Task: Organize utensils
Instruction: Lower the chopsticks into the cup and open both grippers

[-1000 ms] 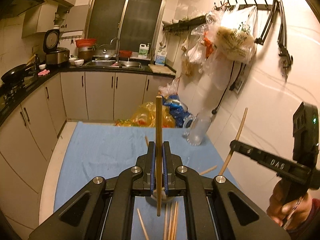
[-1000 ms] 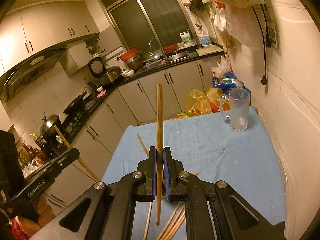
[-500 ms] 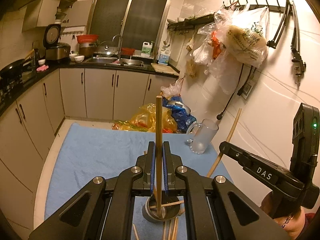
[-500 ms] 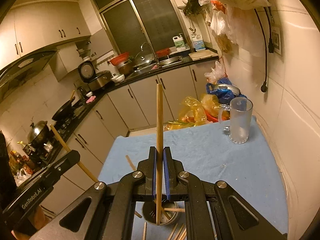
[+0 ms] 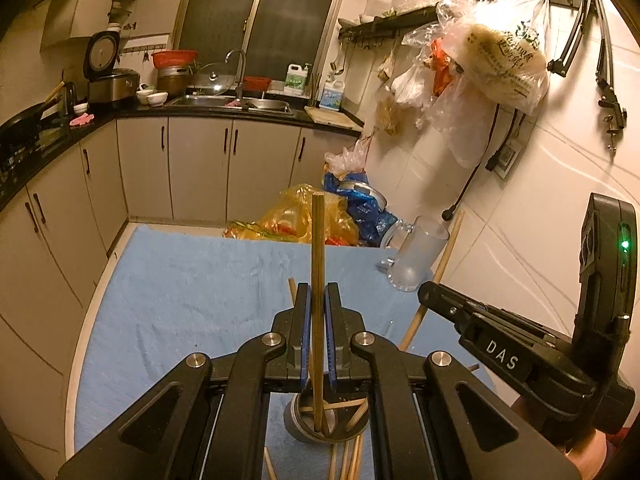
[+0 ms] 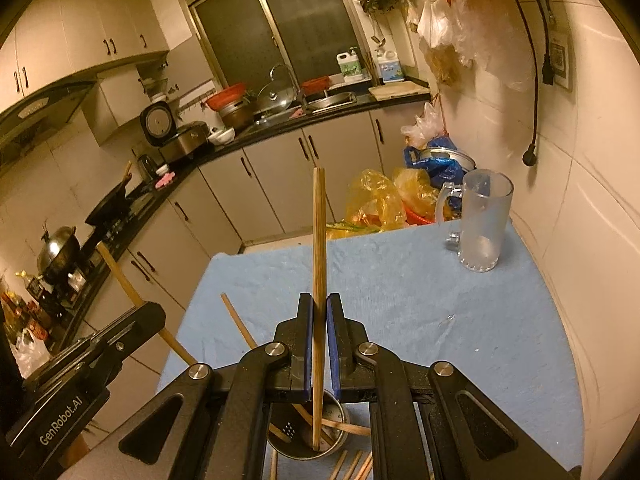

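Note:
My left gripper is shut on an upright wooden chopstick; its lower end reaches into a metal cup that holds a few chopsticks. My right gripper is shut on a second upright chopstick, whose tip dips into the same metal cup. In the left wrist view the right gripper stands at the right with its chopstick slanting up. The right wrist view shows the left gripper at the left with its chopstick. Loose chopsticks lie around the cup on the blue cloth.
A frosted glass mug stands at the cloth's far right corner near the tiled wall. One loose chopstick lies left of the cup. Plastic bags sit on the floor beyond the table. Kitchen cabinets and a counter run along the left.
Both grippers have come down and forward with their chopsticks. The metal cup, first hidden, now shows under the jaws, and both chopstick tips have sunk into it.

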Demonstrator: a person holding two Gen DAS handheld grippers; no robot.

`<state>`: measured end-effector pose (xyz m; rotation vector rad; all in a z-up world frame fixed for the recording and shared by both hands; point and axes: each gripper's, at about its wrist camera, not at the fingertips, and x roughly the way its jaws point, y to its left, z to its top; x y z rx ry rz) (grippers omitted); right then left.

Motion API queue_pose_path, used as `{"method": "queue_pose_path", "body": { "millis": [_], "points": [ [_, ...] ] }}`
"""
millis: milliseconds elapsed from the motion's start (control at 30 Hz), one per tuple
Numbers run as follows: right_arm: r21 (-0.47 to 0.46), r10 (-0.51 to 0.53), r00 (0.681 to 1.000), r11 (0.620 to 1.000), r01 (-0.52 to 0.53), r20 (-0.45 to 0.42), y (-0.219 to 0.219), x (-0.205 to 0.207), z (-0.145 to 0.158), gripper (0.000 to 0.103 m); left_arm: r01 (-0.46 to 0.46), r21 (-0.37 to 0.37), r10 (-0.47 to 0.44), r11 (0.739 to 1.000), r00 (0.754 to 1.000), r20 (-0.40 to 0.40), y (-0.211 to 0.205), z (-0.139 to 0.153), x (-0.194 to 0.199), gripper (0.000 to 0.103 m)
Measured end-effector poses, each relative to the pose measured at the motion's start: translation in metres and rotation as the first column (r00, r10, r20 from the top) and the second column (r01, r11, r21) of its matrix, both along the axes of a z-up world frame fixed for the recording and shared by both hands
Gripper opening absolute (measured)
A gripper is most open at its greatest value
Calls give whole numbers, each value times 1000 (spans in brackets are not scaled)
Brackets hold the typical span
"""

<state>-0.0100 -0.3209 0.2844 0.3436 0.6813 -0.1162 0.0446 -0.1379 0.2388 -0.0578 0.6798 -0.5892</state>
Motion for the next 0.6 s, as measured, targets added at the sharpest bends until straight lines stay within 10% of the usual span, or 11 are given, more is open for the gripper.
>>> {"method": "queue_pose_path", "body": {
  "millis": [600],
  "points": [
    [-11, 49, 992, 999, -50, -117, 8, 6, -37, 8, -6, 24, 7, 1000, 998, -70, 5, -33, 3, 6]
  ]
}}
